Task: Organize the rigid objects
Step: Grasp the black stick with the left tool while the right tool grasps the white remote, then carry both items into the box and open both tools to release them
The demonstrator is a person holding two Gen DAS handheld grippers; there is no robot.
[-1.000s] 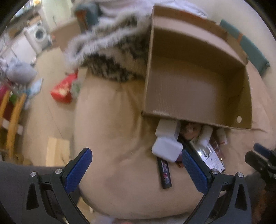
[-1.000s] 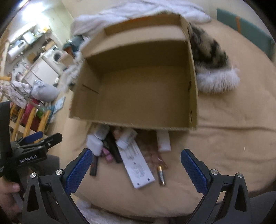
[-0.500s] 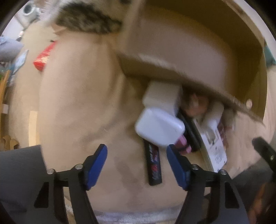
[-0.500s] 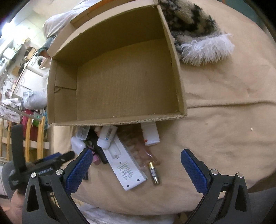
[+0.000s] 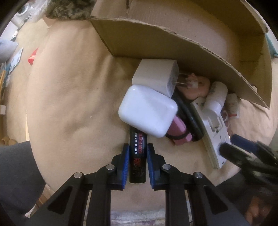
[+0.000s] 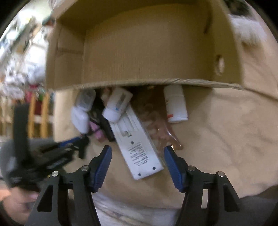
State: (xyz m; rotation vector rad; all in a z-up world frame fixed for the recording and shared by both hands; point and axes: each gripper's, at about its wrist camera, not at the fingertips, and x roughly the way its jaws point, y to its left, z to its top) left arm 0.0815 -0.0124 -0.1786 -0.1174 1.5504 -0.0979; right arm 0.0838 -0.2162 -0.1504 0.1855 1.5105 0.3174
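My left gripper [image 5: 138, 148] is shut on a black tube with red lettering [image 5: 137, 156] that lies on the beige blanket, its far end under a white rounded case [image 5: 147, 111]. A white plug adapter [image 5: 156, 76], a pink item [image 5: 179, 132] and a white bottle [image 5: 215, 100] are piled against the open cardboard box [image 5: 156, 41]. My right gripper [image 6: 138, 152] is open, its fingers either side of the near end of a white remote [image 6: 139, 147]. A second white bottle [image 6: 175, 104] lies to the right of the remote.
The box [image 6: 147, 52] stands empty just behind the pile. A furry patterned item [image 5: 69, 8] lies at the far left of the box. The blanket edge drops off close to both grippers. The right gripper shows at the right in the left wrist view [image 5: 243, 149].
Both grippers have moved down and in towards the pile. My left gripper has closed from wide open onto the black tube. My right gripper has narrowed around the remote's near end.
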